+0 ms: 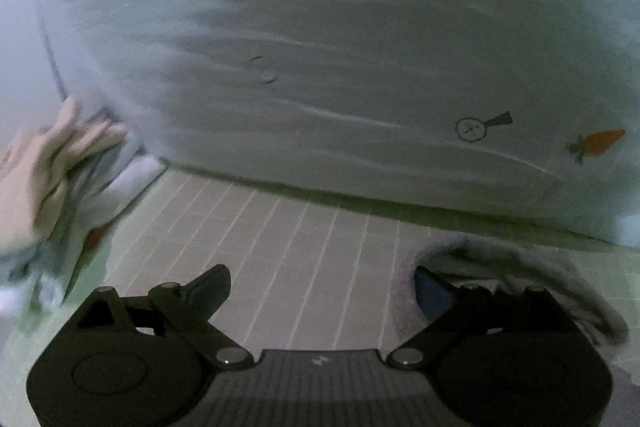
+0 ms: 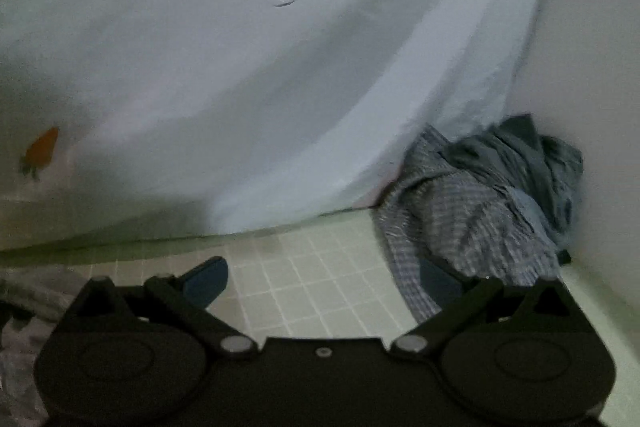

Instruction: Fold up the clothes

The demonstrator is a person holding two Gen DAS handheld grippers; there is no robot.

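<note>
Pale green worktop (image 1: 280,227) ruled with a white grid carries everything. At the far left of the left wrist view, a person's bare hand (image 1: 44,163), blurred, presses on bunched grey-blue cloth (image 1: 80,195). Beside it spreads a large pale blue-white garment (image 1: 320,67) printed with small orange carrots (image 1: 600,142) and a black magnifying-glass motif (image 1: 482,125); no readable writing or brand shows on it. The left gripper (image 1: 322,287) hangs above the bare grid just before the garment's near edge, its blue-padded fingers spread wide and holding nothing. A rumpled grey fabric (image 1: 520,267) lies against its right finger.

From the right wrist view, the same printed garment (image 2: 240,67) fills the upper frame, blurred. The right gripper (image 2: 324,277) is likewise spread and empty over the grid. To its right, a crumpled blue-and-white checked shirt (image 2: 460,219) sits near the worktop's corner, with a dark grey-green cloth (image 2: 532,155) heaped on it.
</note>
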